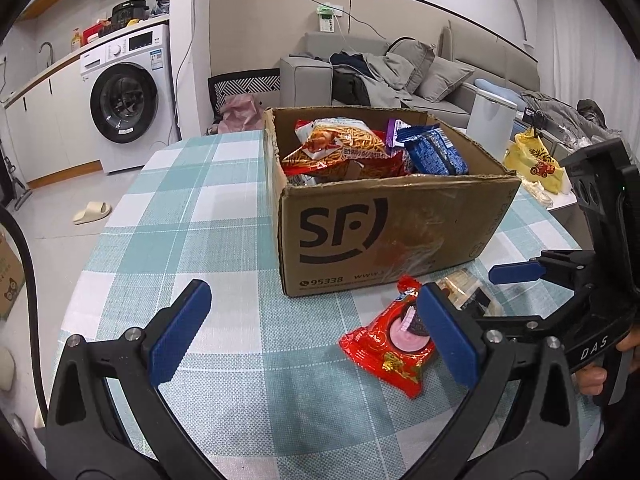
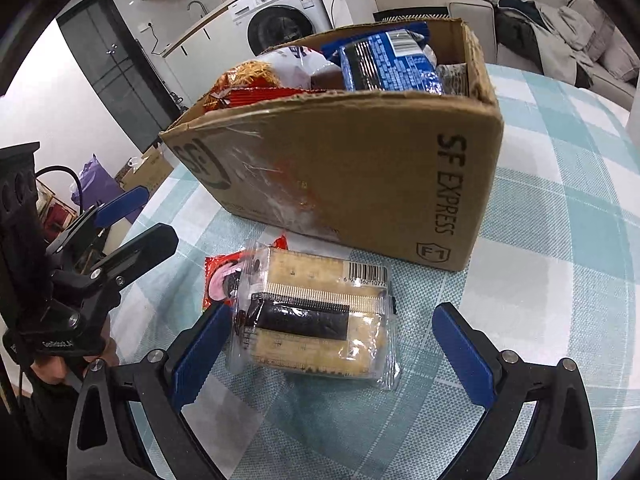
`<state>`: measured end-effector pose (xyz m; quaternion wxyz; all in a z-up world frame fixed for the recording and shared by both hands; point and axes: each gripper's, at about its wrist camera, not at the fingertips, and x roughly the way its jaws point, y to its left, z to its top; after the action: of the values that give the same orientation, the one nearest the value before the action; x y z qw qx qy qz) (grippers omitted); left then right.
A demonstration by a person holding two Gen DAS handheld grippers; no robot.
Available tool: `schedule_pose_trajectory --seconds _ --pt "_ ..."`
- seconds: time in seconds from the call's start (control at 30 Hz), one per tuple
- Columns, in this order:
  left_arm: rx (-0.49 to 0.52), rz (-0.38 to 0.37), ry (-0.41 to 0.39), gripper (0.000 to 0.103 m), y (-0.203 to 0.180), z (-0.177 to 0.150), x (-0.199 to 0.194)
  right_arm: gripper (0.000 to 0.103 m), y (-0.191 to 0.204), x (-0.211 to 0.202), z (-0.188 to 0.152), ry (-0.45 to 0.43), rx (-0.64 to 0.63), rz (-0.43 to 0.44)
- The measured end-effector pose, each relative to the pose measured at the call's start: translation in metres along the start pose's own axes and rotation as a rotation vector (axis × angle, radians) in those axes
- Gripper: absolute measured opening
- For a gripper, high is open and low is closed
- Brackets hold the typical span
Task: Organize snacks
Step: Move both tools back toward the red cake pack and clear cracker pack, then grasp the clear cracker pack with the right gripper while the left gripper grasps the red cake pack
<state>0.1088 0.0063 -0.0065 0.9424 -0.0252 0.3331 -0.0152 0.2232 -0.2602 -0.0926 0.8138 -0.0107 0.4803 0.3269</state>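
A brown SF cardboard box stands on the checked tablecloth, holding several snack packs: a noodle-stick bag and a blue cookie pack. A red snack packet lies in front of the box, just left of my left gripper's right fingertip. My left gripper is open and empty. A clear cracker pack lies beside the red packet, between the fingers of my open right gripper. The box stands just behind it. The right gripper also shows in the left wrist view.
The table has a teal and white checked cloth. A yellow bag and a white appliance lie past the box on the right. A washing machine and a sofa stand beyond the table.
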Motion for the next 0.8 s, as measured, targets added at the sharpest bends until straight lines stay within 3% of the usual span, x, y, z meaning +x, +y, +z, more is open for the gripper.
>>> schedule_pose_trajectory --seconds 0.13,0.4,0.8 --pt "0.000 -0.005 0.010 0.103 0.001 -0.002 0.004 0.101 0.003 0.003 0.001 -0.002 -0.005 0.004" --pt "0.010 -0.003 0.019 0.103 0.000 -0.004 0.008 0.084 0.009 0.009 0.001 -0.006 -0.014 0.037" --pt "0.005 -0.003 0.026 0.103 0.000 -0.007 0.008 0.069 0.012 0.004 0.000 -0.029 -0.044 0.042"
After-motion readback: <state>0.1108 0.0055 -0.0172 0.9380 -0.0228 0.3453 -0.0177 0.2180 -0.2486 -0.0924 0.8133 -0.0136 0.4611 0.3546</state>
